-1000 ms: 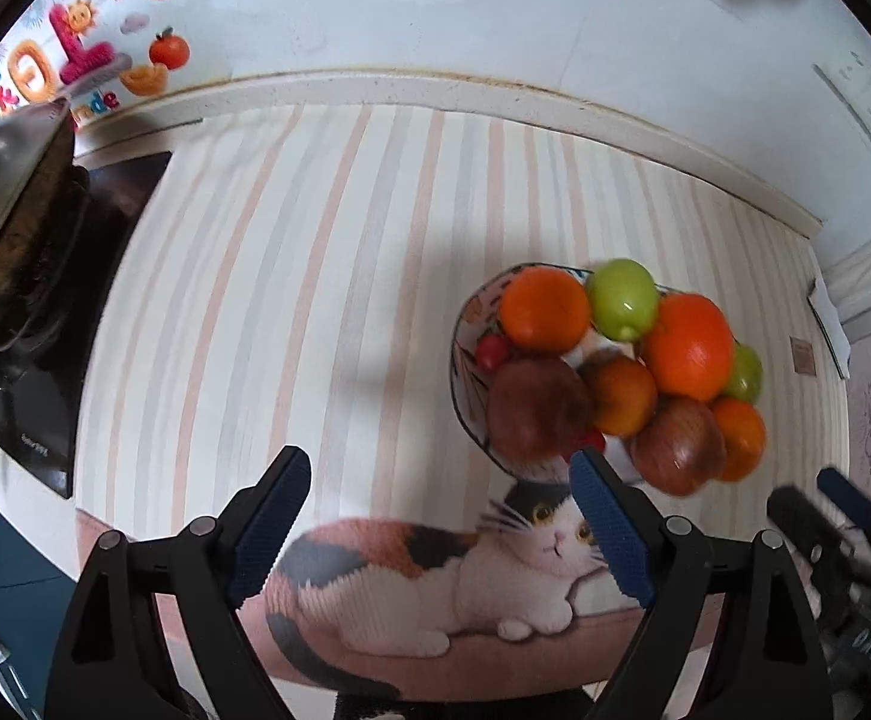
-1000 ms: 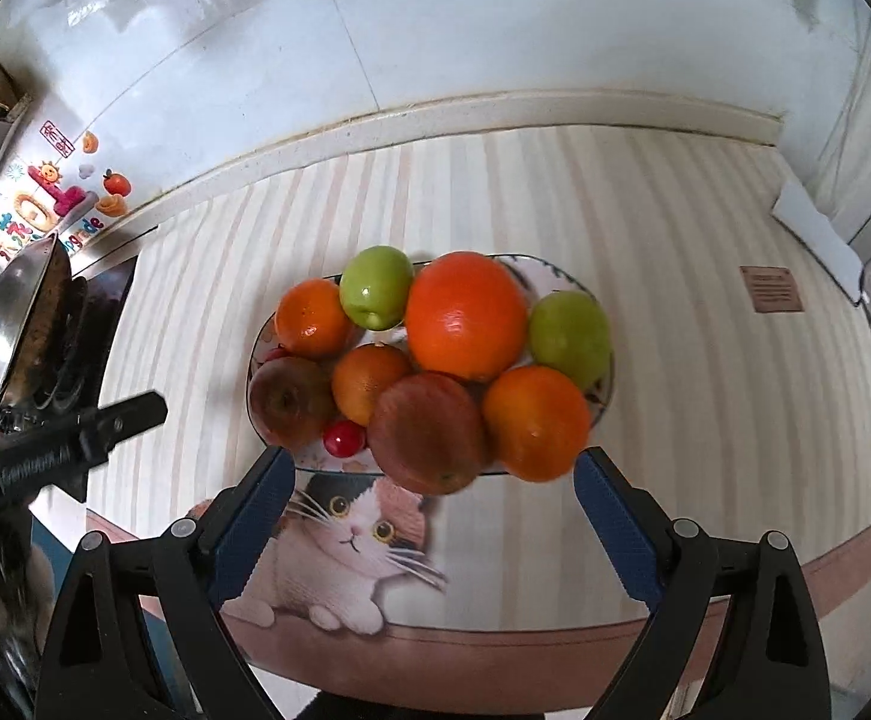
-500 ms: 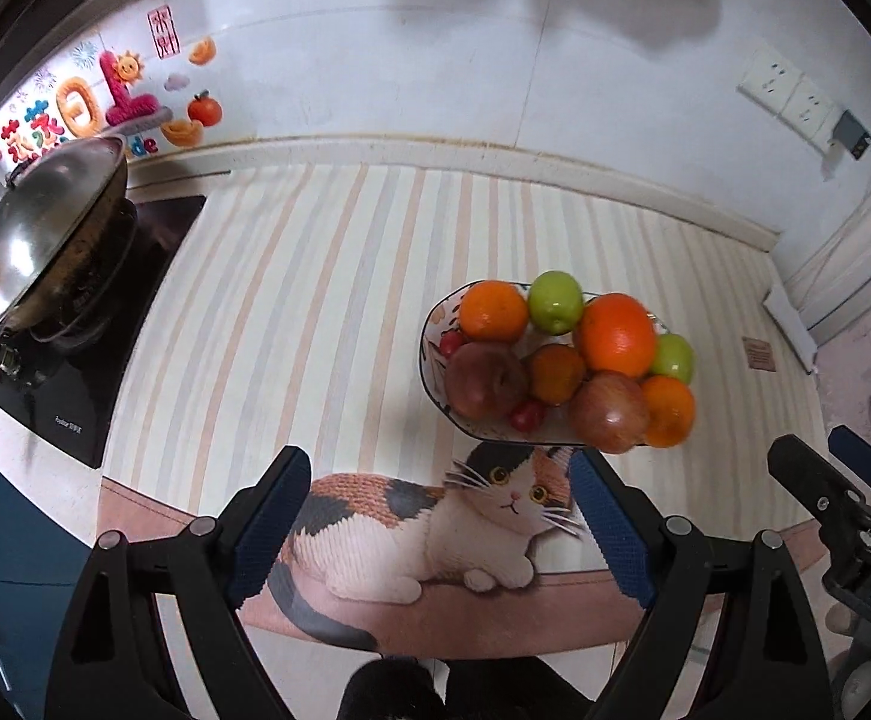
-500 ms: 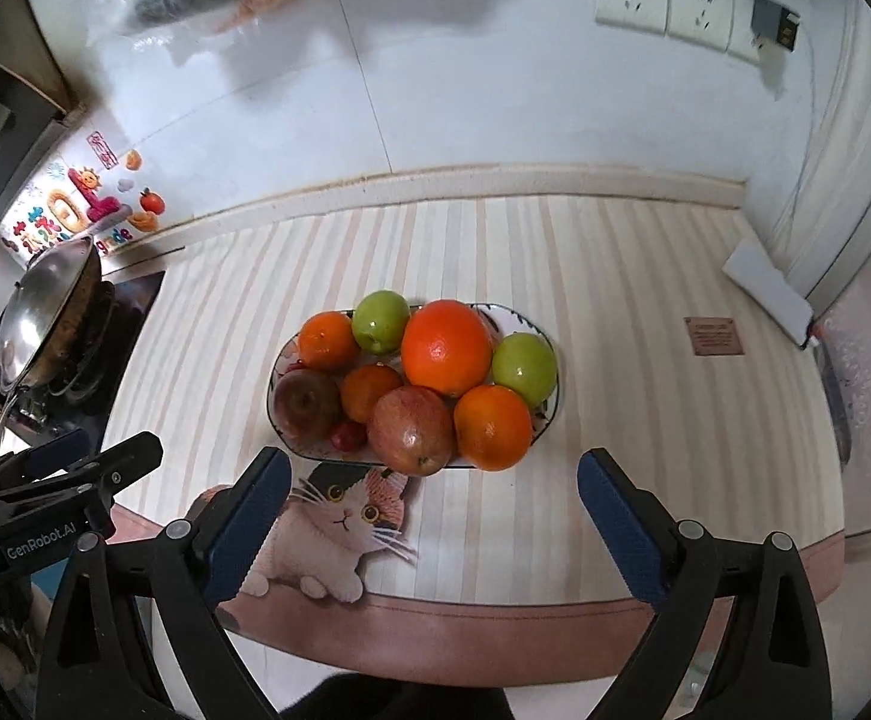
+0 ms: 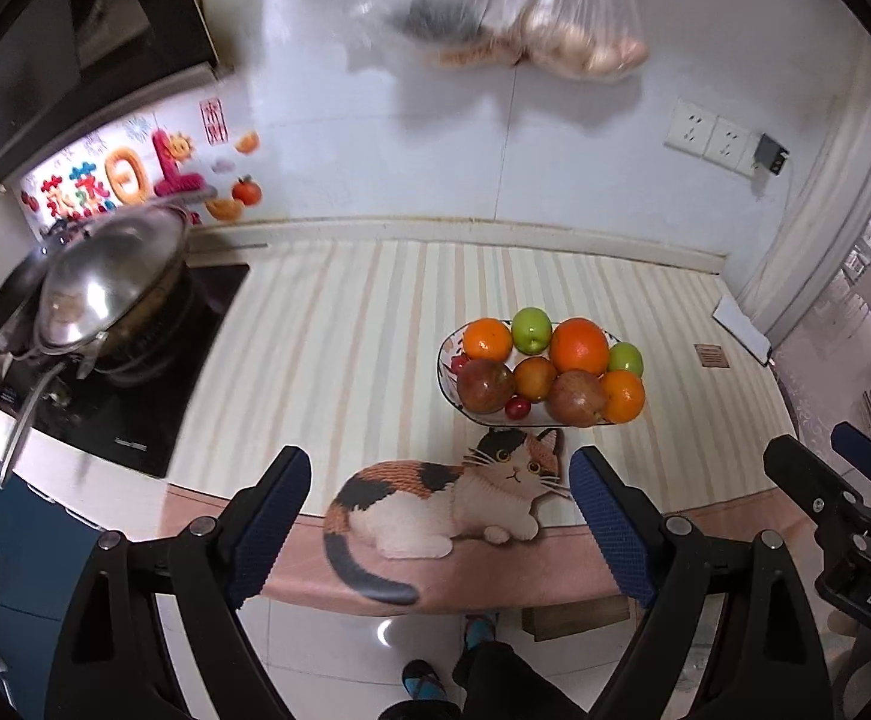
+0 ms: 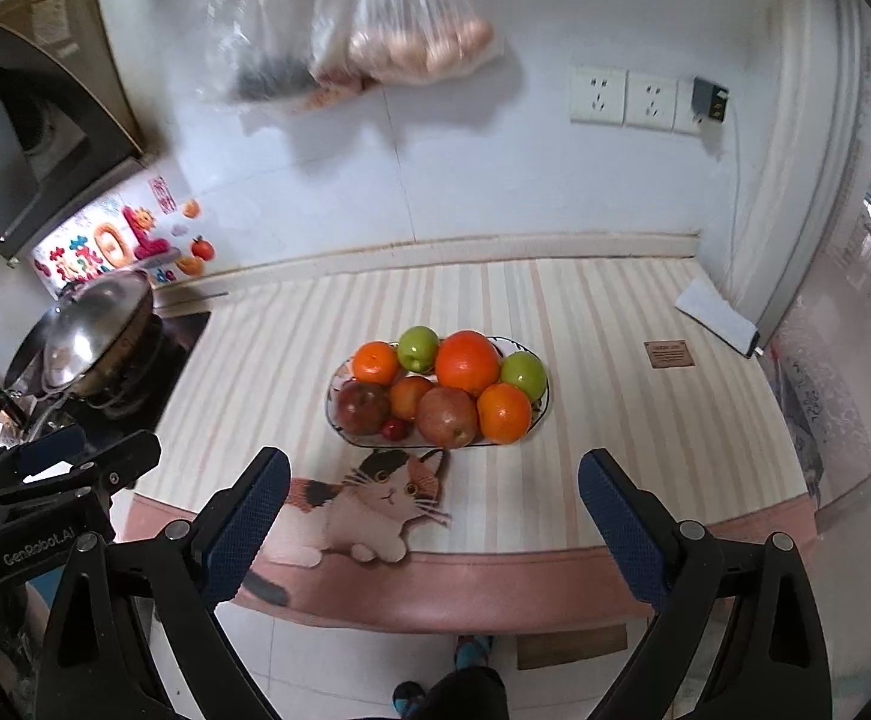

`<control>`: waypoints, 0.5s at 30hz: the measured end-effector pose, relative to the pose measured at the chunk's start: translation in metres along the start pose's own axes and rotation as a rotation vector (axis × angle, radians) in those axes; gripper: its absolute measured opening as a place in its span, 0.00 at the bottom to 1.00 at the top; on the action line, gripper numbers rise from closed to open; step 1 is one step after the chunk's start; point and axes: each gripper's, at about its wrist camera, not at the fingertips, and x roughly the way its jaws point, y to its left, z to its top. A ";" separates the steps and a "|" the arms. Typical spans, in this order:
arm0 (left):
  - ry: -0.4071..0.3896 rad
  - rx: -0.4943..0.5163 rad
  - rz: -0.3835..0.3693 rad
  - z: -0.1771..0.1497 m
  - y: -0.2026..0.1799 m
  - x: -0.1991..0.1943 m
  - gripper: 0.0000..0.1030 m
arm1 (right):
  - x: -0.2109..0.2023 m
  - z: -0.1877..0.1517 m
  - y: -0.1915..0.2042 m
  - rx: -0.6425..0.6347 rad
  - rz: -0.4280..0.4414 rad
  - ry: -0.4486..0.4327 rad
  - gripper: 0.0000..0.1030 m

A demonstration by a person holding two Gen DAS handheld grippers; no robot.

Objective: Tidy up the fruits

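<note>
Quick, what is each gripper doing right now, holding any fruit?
Left gripper: open, holding nothing.
Right gripper: open, holding nothing.

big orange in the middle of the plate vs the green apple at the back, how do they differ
The big orange is deep orange and the largest fruit on the plate; the back green apple is green and clearly smaller. The orange sits central, beside the second green apple; the back apple sits at the far rim, beside a small orange. Both are round, whole and ungripped.
</note>
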 end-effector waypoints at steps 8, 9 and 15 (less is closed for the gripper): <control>-0.049 0.024 -0.014 -0.028 0.009 -0.058 0.86 | -0.071 -0.033 0.018 0.017 -0.012 -0.060 0.97; -0.058 0.026 -0.011 -0.032 0.009 -0.064 0.86 | -0.081 -0.037 0.019 0.019 -0.009 -0.069 0.97; -0.085 0.018 -0.013 -0.050 0.006 -0.093 0.86 | -0.121 -0.051 0.017 0.019 0.002 -0.102 0.98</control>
